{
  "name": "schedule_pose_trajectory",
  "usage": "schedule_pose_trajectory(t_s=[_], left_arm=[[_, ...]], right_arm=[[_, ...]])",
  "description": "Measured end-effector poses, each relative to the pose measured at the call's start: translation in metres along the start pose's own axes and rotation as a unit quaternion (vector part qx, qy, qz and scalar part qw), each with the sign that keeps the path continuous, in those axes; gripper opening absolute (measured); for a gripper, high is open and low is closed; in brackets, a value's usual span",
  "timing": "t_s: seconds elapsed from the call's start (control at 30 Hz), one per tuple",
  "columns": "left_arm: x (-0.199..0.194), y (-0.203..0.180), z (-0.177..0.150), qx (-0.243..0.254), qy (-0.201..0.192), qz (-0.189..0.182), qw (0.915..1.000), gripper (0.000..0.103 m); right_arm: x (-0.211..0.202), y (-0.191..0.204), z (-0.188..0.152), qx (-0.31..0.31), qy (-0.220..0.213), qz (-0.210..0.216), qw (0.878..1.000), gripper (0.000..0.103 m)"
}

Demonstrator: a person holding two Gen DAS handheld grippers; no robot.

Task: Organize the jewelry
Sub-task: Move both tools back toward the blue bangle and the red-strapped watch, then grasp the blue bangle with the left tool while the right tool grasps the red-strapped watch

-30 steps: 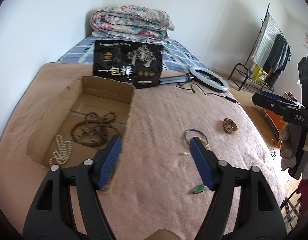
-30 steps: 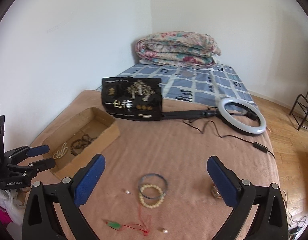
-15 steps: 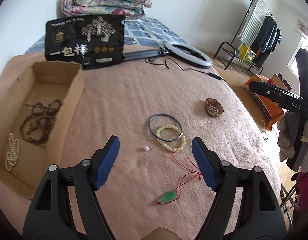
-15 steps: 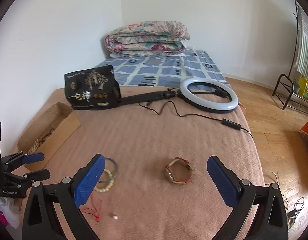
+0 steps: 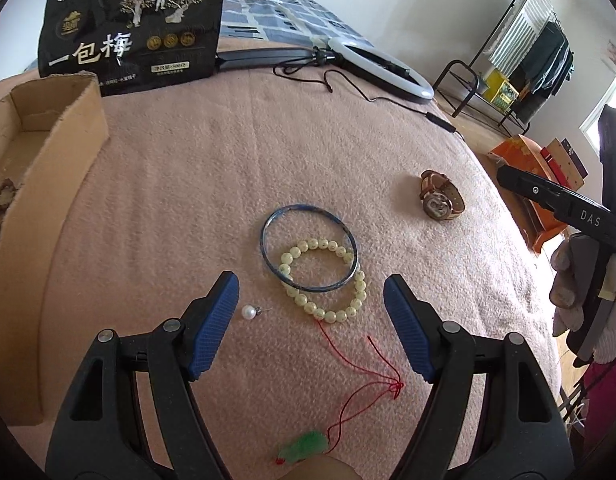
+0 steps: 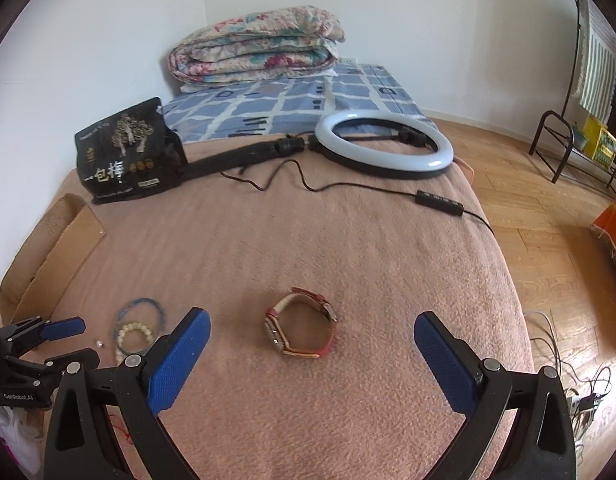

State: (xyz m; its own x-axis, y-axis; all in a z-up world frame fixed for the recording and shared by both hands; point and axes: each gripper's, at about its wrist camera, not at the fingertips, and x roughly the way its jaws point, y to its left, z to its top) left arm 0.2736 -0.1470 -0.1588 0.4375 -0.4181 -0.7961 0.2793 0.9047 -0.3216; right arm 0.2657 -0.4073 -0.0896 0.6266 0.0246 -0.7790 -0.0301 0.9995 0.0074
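The black pouch (image 5: 132, 24) at the far left of the bed reads "一包梅" in big pale characters; its smaller print is illegible. "DAS" is printed on the right gripper (image 5: 588, 218).

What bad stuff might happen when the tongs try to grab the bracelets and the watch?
1. The blue bangle overlaps the bead bracelet, so the open left tongs may drag both along.
2. The red cord runs up to the beads and may snag.
3. The tiny pearl earring beside one tip could get knocked away.
4. The watch stands on edge before the open right tongs and may tip.
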Motion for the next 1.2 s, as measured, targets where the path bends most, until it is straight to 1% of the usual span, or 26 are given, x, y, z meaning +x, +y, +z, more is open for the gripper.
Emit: schedule_pose_trajectory(t_s=[0.1,0.3,0.4,0.5,0.7,1.0,1.1,1.2], left_arm=[[0.01,-0.005,0.004,0.004,0.006,0.002,1.0,0.077],[0.029,-0.018,0.01,0.02,0.02,0.009,0.9996,0.077],[0.036,-0.022,0.012,0.032,0.018,0.026,0.999,0.083],[0.041,-0.023,0.014,0.038,0.017,0.041,0.9983,0.083],[0.047,-0.016,0.016,0.034,0.021,0.07,0.9968,0.083],[0.054,-0.022,0.014,0.061,0.024,0.086,0.9942,0.083],[0.056,-0.023,0.013,0.067,0.019,0.085,0.994,0.083],[0.055,-0.021,0.013,0.068,0.015,0.082,0.9942,0.081]], right_arm=[[0.01,-0.007,-0.002,0.009,0.008,-0.002,1.0,0.103],[0.026,-0.013,-0.004,0.008,0.017,-0.009,1.0,0.103],[0.034,-0.014,-0.004,0.007,0.022,-0.008,1.0,0.103],[0.039,-0.014,-0.003,0.004,0.025,-0.004,1.0,0.103],[0.046,-0.013,-0.005,0.005,0.029,0.003,1.0,0.103],[0.055,-0.01,-0.007,0.005,0.041,0.011,0.999,0.103],[0.061,-0.005,-0.009,0.0,0.055,0.02,0.998,0.103],[0.069,0.0,-0.011,-0.01,0.065,0.018,0.998,0.103]])
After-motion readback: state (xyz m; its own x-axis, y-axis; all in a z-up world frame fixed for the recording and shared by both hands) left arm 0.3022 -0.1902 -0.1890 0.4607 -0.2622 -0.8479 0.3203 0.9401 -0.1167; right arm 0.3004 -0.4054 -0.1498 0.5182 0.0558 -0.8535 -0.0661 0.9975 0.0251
